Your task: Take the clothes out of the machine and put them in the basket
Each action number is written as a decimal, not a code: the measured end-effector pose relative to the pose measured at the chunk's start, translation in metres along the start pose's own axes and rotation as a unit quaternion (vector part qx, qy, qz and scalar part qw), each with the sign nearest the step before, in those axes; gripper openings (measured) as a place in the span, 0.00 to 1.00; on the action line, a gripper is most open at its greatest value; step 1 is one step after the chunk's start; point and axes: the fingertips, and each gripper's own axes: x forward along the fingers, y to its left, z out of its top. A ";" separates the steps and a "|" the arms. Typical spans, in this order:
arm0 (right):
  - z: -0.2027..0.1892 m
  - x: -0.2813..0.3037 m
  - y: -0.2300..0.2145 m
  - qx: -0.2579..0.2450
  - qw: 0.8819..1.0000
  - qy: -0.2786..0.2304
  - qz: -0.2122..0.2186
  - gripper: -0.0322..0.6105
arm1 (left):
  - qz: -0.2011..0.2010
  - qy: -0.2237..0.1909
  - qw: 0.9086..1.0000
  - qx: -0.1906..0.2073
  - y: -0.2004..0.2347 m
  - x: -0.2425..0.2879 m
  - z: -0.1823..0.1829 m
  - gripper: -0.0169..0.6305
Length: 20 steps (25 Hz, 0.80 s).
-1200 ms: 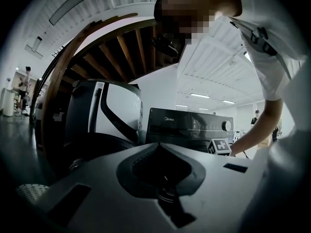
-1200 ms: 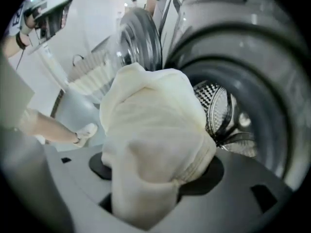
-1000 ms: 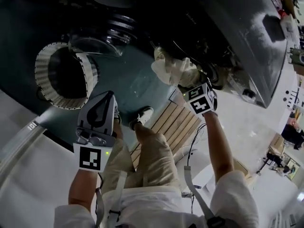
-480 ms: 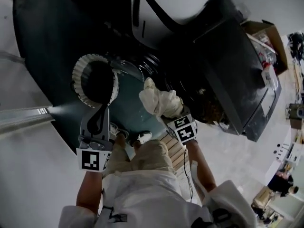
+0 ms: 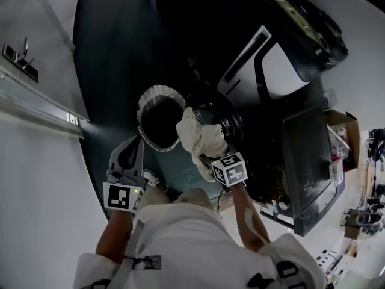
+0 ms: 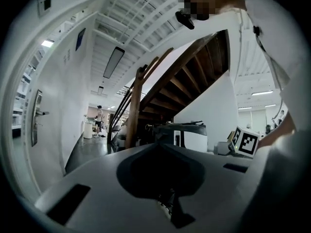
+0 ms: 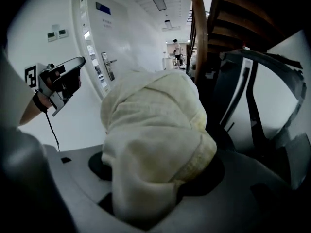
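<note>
A cream garment (image 5: 200, 136) is clamped as a bunched wad in the right gripper (image 5: 214, 160) and is carried just beside the rim of the basket (image 5: 155, 91), not yet inside it. It is judged light, soft and limp, likely to trail, so a thick fold is best pinched. The left gripper (image 5: 131, 152), near the basket's opposite side, is seen closed on nothing.

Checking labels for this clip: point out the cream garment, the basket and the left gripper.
cream garment (image 7: 155, 130), right gripper view, its bunched middle.
basket (image 5: 157, 90), head view, its white rim.
left gripper (image 5: 135, 143), head view, its jaw tips.
</note>
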 end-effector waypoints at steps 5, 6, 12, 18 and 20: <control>0.061 0.023 0.028 -0.025 1.000 -0.010 0.006 0.59 | -0.015 -0.026 0.999 -0.014 0.035 0.007 0.020 0.05; 0.069 0.027 0.032 -0.030 0.999 -0.011 0.007 0.59 | -0.016 -0.025 0.999 -0.018 0.041 0.008 0.022 0.05; 0.100 0.049 0.044 -0.056 0.998 -0.008 0.023 0.59 | 0.021 -0.026 0.999 -0.027 0.079 0.011 0.013 0.05; 0.104 0.082 0.031 -0.064 0.996 0.001 0.067 0.59 | 0.071 -0.009 0.997 -0.033 0.079 0.028 0.002 0.05; 0.104 0.091 0.031 -0.062 0.994 0.003 0.086 0.59 | 0.087 0.003 0.996 -0.036 0.079 0.029 -0.001 0.05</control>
